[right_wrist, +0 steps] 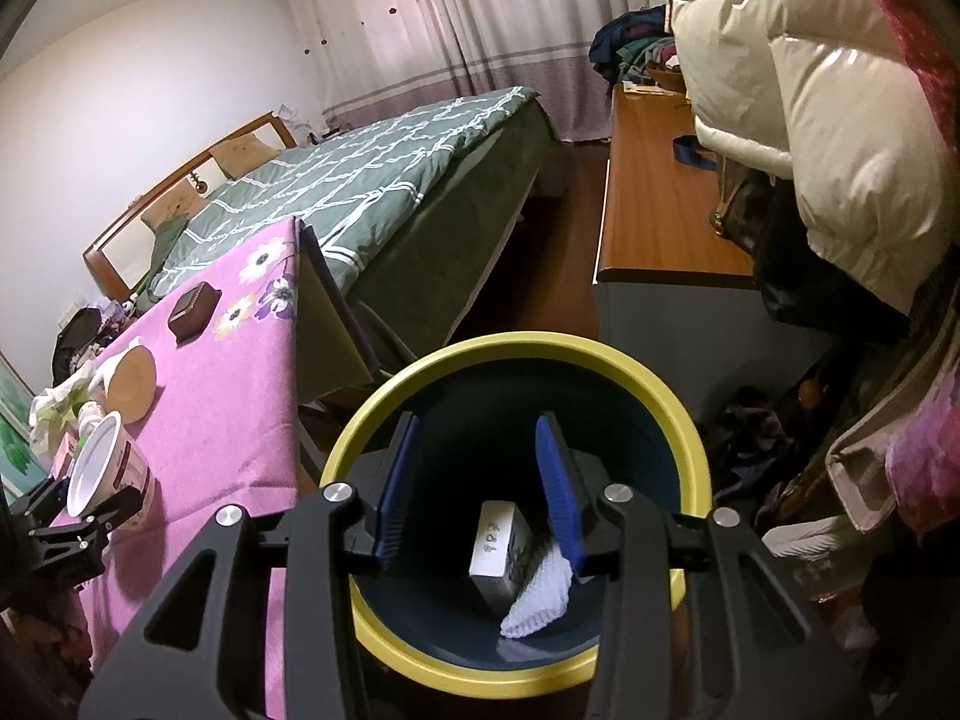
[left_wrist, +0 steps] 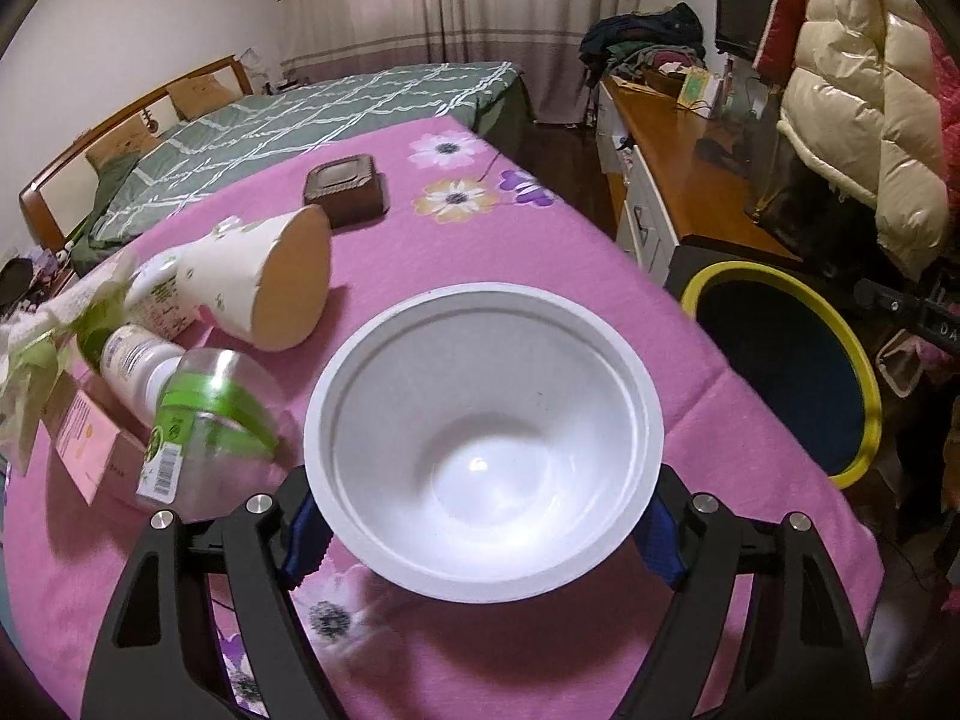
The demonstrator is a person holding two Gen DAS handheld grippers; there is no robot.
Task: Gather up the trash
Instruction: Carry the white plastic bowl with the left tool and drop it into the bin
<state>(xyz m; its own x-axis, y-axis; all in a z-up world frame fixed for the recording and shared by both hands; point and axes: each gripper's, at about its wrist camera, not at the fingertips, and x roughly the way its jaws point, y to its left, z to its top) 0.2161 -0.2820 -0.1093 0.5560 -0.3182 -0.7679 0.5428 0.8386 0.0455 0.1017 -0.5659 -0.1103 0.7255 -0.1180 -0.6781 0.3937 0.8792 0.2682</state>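
Observation:
My left gripper [left_wrist: 480, 534] is shut on a white plastic bowl [left_wrist: 480, 444], its blue pads on both sides, just above the pink flowered tablecloth [left_wrist: 456, 240]. The bowl also shows in the right wrist view [right_wrist: 99, 462] at the table's near edge. My right gripper [right_wrist: 477, 492] is open and empty, right over the yellow-rimmed dark bin [right_wrist: 516, 348]. In the bin lie a small white box [right_wrist: 495, 546] and a white foam net [right_wrist: 540, 594]. The bin [left_wrist: 780, 360] stands off the table's right edge.
On the table's left lie a tipped paper cup [left_wrist: 264, 282], a clear bottle with green label [left_wrist: 204, 426], a small white bottle [left_wrist: 132, 354], a pink box [left_wrist: 84, 444], crumpled tissue [left_wrist: 30, 372]. A brown box [left_wrist: 345, 186] sits farther back. Bed, wooden desk, hanging coats surround.

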